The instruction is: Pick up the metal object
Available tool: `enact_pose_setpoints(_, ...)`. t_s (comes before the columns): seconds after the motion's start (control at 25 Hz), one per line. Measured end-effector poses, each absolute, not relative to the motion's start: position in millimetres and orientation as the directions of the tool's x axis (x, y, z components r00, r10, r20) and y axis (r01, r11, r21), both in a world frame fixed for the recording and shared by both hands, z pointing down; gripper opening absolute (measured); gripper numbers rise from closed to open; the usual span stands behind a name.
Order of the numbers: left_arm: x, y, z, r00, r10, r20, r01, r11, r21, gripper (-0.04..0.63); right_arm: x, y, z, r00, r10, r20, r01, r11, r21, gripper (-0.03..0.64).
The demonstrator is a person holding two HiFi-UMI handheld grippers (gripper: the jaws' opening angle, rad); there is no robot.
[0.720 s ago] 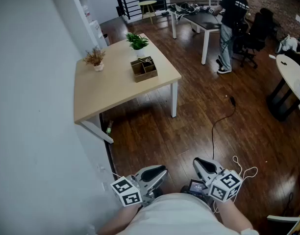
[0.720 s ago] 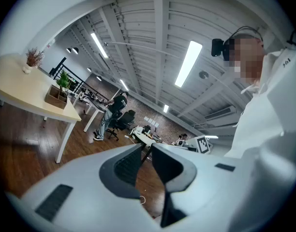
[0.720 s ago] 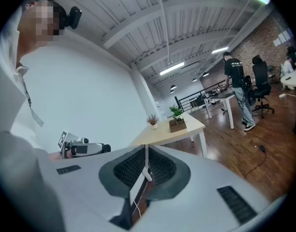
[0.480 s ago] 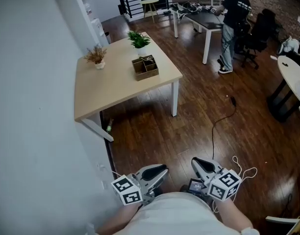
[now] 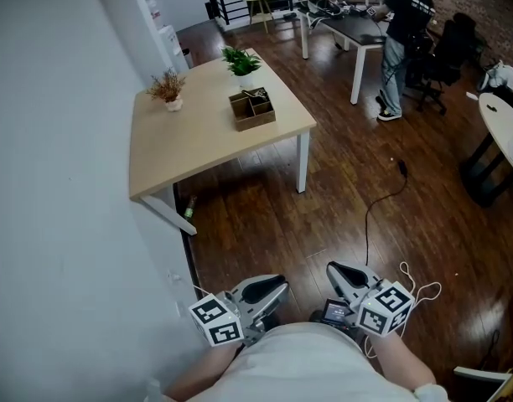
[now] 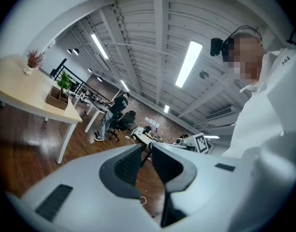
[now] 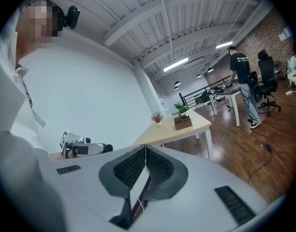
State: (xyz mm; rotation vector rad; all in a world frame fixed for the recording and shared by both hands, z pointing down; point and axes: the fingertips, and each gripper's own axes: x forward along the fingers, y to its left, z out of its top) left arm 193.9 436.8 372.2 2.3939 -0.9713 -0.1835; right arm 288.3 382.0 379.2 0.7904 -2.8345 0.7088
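Note:
No metal object can be made out from here. A light wooden table [image 5: 189, 145] stands ahead by the white wall, with a wooden compartment box [image 5: 252, 110] holding small dark items I cannot identify. The box [image 7: 183, 121] also shows in the right gripper view, and the box [image 6: 56, 97] in the left gripper view. My left gripper [image 5: 277, 281] and right gripper [image 5: 332, 268] are held close to my body, far from the table. Both the left gripper [image 6: 149, 146] and the right gripper [image 7: 145, 148] are shut, with nothing held in either.
Two potted plants [image 5: 241, 62] [image 5: 170, 88] stand on the table. A bottle [image 5: 189, 206] lies under it. A black cable [image 5: 378, 208] runs across the dark wood floor. A person in black [image 5: 403, 32] stands at a far desk beside an office chair [image 5: 445, 48]. A white round table [image 5: 504, 124] is at right.
The head view has shifted a little, so the table sits slightly lower and further right in the frame. Both grippers stay shut near my body.

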Motion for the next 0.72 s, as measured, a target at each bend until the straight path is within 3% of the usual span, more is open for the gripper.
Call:
enact_pose_setpoints(0.2, 187, 427, 360, 0.712, -0.700, 0.050, -0.628, -0.605, 0.490, 0.061, 291, 367, 364, -0.857, -0.480, 0.187, -0.514, 0.777, -0.364, 0.003)
enact_pose_setpoints(0.72, 183, 435, 366, 0.722, -0.686, 0.092, -0.621, -0.583, 0.523, 0.061, 314, 363, 367, -0.805, -0.553, 0.216, -0.591, 0.708, -0.387, 0.003)
